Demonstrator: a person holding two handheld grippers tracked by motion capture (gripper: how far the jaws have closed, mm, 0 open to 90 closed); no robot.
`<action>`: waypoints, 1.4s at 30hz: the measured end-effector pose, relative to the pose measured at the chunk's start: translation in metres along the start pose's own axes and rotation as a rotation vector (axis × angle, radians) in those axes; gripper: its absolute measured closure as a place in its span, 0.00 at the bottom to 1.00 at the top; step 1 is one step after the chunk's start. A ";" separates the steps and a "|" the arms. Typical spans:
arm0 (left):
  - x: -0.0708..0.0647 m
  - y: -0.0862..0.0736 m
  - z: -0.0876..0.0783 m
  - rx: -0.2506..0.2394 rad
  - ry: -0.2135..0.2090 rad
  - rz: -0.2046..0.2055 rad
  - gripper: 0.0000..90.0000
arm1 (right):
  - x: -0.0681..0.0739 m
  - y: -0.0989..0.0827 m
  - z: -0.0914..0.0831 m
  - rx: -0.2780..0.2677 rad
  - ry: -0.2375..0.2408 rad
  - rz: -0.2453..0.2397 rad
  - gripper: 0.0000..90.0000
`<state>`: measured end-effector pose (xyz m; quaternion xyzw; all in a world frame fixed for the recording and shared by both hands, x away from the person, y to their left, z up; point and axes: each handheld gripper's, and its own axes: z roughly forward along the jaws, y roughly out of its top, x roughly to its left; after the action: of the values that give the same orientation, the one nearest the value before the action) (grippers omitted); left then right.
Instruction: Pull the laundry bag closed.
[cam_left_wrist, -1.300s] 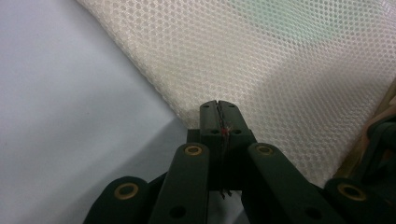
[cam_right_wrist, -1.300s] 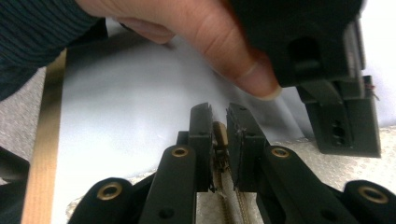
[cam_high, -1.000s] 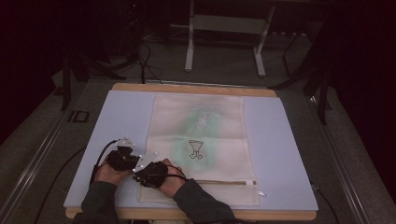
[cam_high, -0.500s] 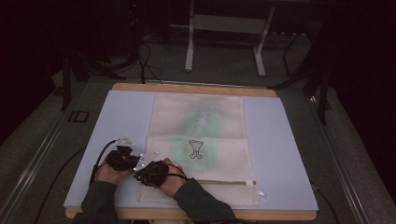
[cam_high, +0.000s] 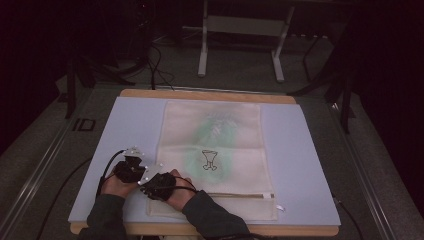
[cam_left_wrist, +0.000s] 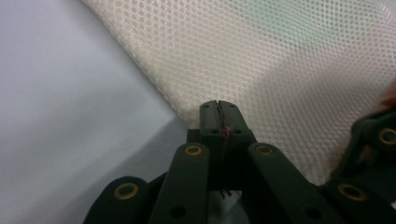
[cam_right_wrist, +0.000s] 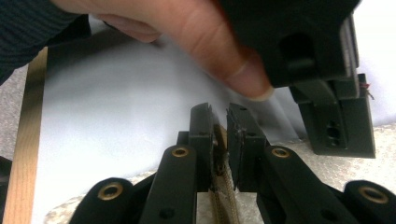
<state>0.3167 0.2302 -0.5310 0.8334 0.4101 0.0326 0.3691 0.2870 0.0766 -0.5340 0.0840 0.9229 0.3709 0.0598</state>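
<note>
Hands hide the bag's (cam_high: 215, 150) near-left corner; our left claw (cam_left_wrist: 218, 112) pinches its edge, right claw (cam_right_wrist: 219, 122), just opening, straddles the zipper (cam_right_wrist: 223, 198).

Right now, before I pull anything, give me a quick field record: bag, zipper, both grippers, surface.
bag: cream mesh zippered bag, flat on the table, green item faintly visible inside
zipper: tan zipper runs along the near end
left gripper: left gripper shut on the bag's mesh edge
right gripper: right gripper straddles the zipper's left end, jaws just opened slightly, small gap between them
surface: pale blue mat on a wooden table
</note>
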 end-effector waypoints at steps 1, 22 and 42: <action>0.000 0.000 0.000 -0.001 -0.001 -0.003 0.99 | 0.001 0.000 -0.001 -0.003 0.001 -0.002 0.90; 0.001 -0.001 0.000 -0.007 -0.016 -0.017 0.98 | -0.001 -0.014 -0.024 -0.064 -0.049 0.013 0.93; 0.003 -0.001 0.000 -0.012 -0.045 -0.033 0.96 | 0.002 0.001 -0.003 -0.033 -0.003 0.019 0.90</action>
<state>0.3178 0.2332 -0.5322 0.8249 0.4150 0.0103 0.3837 0.2848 0.0759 -0.5315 0.0925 0.9157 0.3866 0.0591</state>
